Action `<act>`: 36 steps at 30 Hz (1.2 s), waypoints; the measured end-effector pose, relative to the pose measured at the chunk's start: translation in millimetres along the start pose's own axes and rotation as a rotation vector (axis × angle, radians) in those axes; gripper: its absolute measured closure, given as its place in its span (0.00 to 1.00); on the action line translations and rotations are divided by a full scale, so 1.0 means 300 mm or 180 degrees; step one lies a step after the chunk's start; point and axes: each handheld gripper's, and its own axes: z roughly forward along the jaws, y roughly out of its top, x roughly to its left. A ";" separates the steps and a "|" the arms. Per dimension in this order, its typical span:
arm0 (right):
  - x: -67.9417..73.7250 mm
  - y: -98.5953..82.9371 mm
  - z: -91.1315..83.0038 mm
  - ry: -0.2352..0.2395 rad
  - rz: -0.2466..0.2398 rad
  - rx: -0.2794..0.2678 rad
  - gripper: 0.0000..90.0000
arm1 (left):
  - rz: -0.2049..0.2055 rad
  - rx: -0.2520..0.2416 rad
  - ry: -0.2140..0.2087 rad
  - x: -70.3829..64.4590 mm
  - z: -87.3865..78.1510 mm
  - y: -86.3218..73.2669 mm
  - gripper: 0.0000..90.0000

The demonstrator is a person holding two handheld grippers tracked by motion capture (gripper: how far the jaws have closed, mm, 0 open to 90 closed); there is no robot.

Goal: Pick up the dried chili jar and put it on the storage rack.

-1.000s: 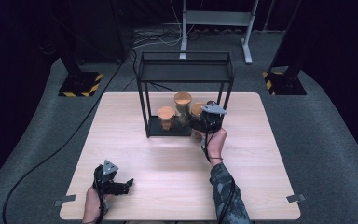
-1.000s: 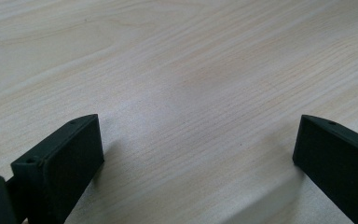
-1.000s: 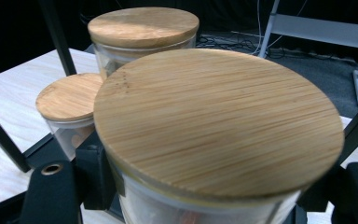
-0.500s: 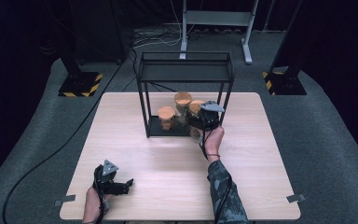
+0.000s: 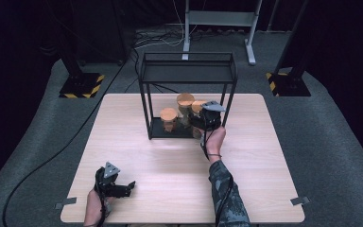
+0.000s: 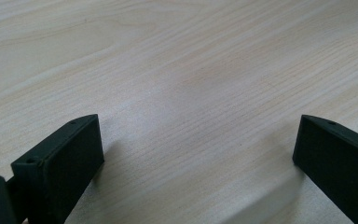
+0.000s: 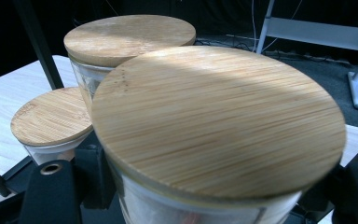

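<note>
- My right claw is at the front right of the black wire rack, reaching under its top shelf onto the bottom tray.
- Between its jaws sits the nearest jar, a glass one with a round bamboo lid; in the right gripper view a jaw stands on either side of the glass body, just below the lid.
- The jaws look close against the glass, but I cannot tell whether they truly grip it (the lid hides the contact).
- Beyond that jar from the claw stands a taller jar, and to the claw's left a lower, shorter jar; all three stand close together, upright, lids on.
- In the high view the held hand lies just behind the claw, on the table side of the rack.
- My left claw is well apart from all this, near the table's front edge, jaws spread wide over bare wood with nothing between them.
</note>
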 end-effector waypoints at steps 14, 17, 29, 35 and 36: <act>-0.001 0.005 0.000 0.0000 -0.0005 0.0047 0.27 | -0.0001 0.0001 0.0000 0.000 0.000 0.000 0.01; -0.001 0.006 -0.002 0.0000 0.0015 0.0088 0.25 | -0.0003 0.0002 -0.0001 0.000 0.000 0.000 0.01; -0.001 -0.021 -0.064 0.0105 0.0079 0.0330 0.08 | -0.0003 0.0002 0.0000 0.000 0.000 0.000 0.01; -0.001 -0.050 -0.124 0.0164 0.0026 0.0374 0.04 | -0.0008 0.0002 0.0005 0.000 0.000 0.000 0.01; 0.001 -0.067 -0.150 0.0178 0.0003 0.0414 0.03 | -0.0011 0.0003 0.0006 0.001 0.000 0.000 0.01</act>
